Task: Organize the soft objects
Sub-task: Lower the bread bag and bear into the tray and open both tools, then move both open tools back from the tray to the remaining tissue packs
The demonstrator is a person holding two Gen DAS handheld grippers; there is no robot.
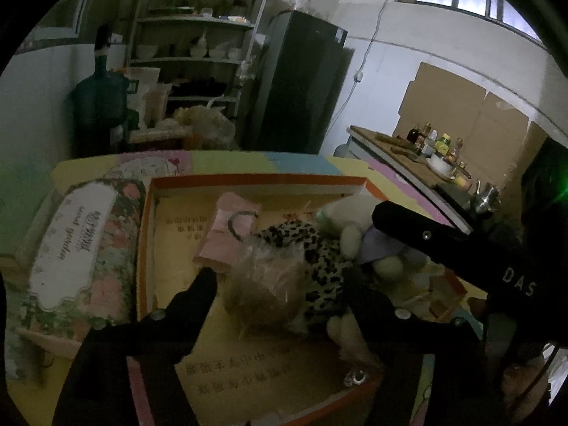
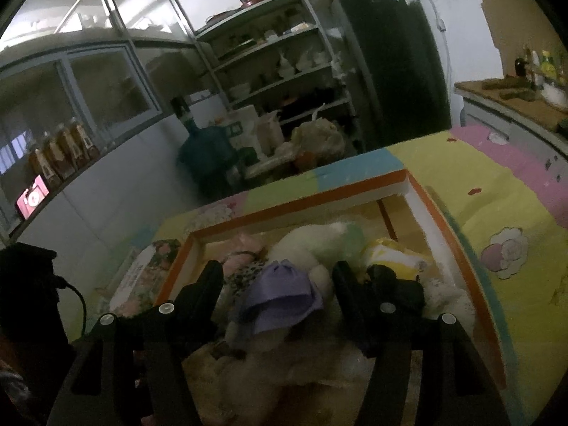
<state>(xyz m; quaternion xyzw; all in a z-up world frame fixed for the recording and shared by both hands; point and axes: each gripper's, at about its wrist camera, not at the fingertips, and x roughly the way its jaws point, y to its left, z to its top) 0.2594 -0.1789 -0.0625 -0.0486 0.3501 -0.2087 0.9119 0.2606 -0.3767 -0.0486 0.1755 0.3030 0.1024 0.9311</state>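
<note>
A pastel patchwork mat [image 2: 497,191] carries an orange-rimmed box [image 1: 248,180] beside a floral box [image 1: 71,248]

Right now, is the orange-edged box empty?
No. The orange-edged box holds a white plush toy, a leopard-print cloth and a pink pouch.

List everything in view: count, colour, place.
box: one, orange-rimmed, on the mat
plush toy: one, white, in the box
leopard-print cloth: one, beside the toy
purple cloth: one, on the toy
pink pouch: one, box's far left
floral tissue pack: one, left of the box
mat: one, pastel patchwork
left gripper: black, open
right gripper: black, open, around the purple cloth
</note>
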